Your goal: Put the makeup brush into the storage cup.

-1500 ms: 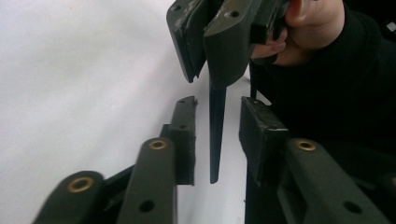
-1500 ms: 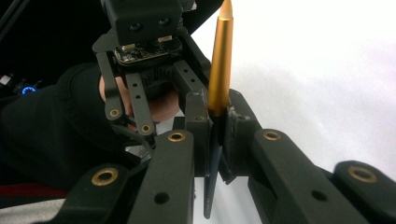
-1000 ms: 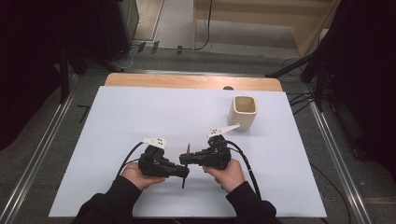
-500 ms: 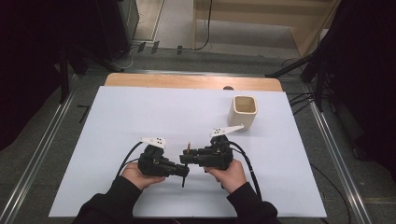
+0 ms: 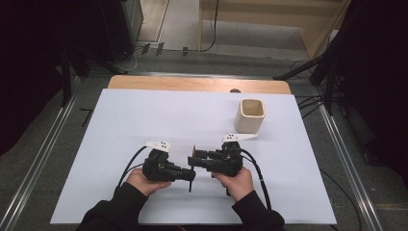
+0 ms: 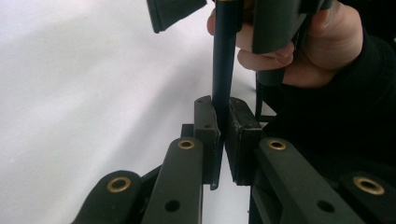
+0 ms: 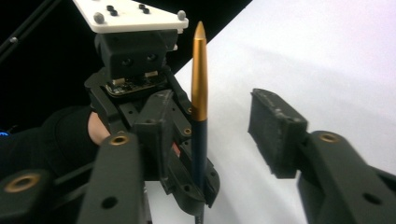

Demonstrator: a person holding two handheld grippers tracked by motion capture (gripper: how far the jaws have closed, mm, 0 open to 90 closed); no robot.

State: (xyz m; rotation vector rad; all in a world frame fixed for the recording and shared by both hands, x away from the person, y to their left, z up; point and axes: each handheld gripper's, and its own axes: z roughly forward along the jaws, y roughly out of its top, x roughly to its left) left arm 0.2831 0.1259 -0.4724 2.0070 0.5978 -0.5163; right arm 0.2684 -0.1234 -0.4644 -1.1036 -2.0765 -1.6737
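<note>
A pen with a dark barrel [image 6: 223,70] and a gold pointed end [image 7: 199,70] is clamped in my left gripper [image 6: 223,135], whose jaws are shut on the barrel. In the high view the pen [image 5: 191,179] stands crosswise between the two grippers near the table's front. My right gripper [image 7: 215,130] faces the left one with its jaws open on either side of the pen. The pen lies close to one pad, and the other pad [image 7: 275,133] stands well clear of it. In the high view my left gripper [image 5: 188,174] and right gripper [image 5: 195,160] meet nose to nose.
A cream square cup [image 5: 251,115] stands upright at the back right of the white table cover [image 5: 120,120]. A bare wooden strip [image 5: 192,84] runs along the far edge. Cables trail from both grippers toward the person's sleeves.
</note>
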